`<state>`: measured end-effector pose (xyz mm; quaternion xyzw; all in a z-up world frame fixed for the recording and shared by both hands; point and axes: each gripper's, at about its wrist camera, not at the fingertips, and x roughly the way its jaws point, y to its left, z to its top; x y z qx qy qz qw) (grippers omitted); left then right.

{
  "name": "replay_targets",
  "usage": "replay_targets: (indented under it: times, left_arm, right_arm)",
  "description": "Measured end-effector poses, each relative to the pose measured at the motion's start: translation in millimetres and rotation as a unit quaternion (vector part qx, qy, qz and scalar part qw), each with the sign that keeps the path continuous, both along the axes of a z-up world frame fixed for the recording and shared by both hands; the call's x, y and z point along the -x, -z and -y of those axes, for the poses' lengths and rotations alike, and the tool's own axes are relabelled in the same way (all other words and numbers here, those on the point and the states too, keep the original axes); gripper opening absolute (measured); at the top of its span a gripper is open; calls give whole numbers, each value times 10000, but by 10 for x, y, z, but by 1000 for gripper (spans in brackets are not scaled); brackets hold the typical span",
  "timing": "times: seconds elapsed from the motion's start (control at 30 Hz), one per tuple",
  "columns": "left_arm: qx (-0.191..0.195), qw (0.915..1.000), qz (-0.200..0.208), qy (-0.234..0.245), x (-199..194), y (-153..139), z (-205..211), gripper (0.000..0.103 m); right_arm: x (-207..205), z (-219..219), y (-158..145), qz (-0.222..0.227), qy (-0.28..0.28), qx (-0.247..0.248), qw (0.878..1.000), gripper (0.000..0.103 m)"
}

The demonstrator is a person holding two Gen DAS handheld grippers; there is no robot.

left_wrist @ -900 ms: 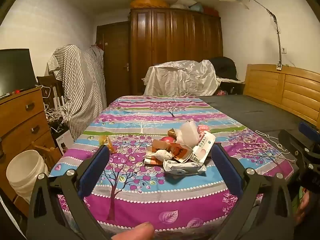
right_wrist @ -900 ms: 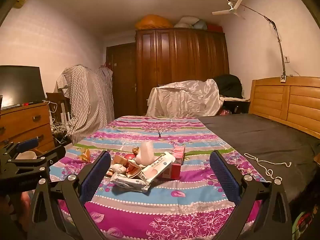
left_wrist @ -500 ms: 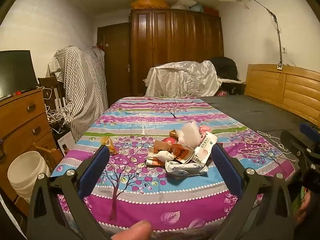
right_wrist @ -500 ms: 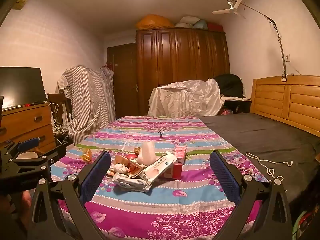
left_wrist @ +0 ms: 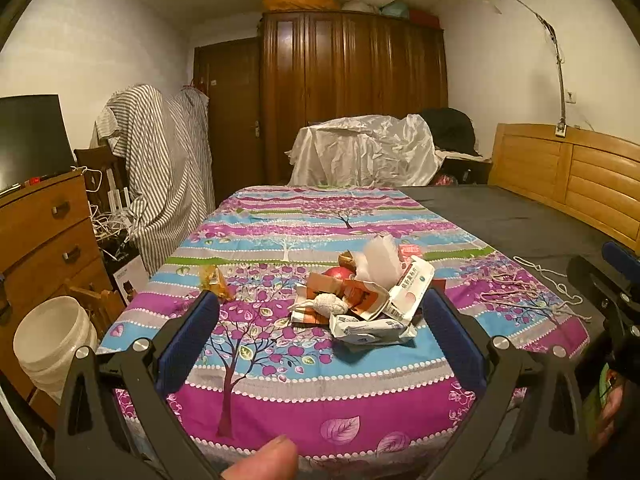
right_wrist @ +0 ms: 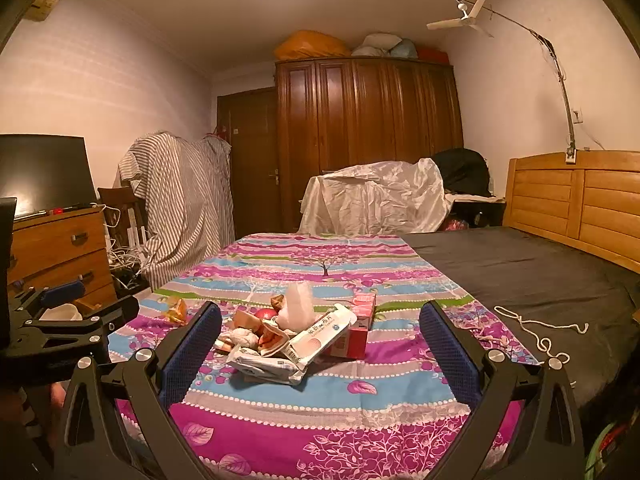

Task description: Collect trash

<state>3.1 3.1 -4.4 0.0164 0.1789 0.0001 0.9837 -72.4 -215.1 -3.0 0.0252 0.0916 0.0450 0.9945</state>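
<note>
A pile of trash (left_wrist: 362, 298) lies on the colourful sheet (left_wrist: 280, 364): white wet-wipe packs, torn orange cartons, a crumpled tissue, a red round thing and a red box (right_wrist: 358, 332). It also shows in the right wrist view (right_wrist: 288, 340). A small yellow wrapper (left_wrist: 214, 280) lies apart to the left. My left gripper (left_wrist: 320, 320) is open and empty, short of the pile. My right gripper (right_wrist: 320, 330) is open and empty, also short of it.
A white bucket (left_wrist: 54, 344) stands on the floor at the left by a wooden dresser (left_wrist: 44, 236). A white cord (left_wrist: 540, 284) lies on the dark mattress (left_wrist: 520, 220) to the right. A wooden headboard (left_wrist: 568, 176) is far right.
Both views have shifted only slightly; the trash pile sits a little further right in each view. Both grippers stay open and nothing has been taken hold of.
</note>
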Motion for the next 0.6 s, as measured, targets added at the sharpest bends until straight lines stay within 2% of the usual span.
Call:
replay_targets:
  times: [0.6]
  left_arm:
    - [173, 9998, -47, 25, -20, -25, -69, 98]
  right_arm:
    - [-6, -14, 3, 13, -5, -11, 10000, 99]
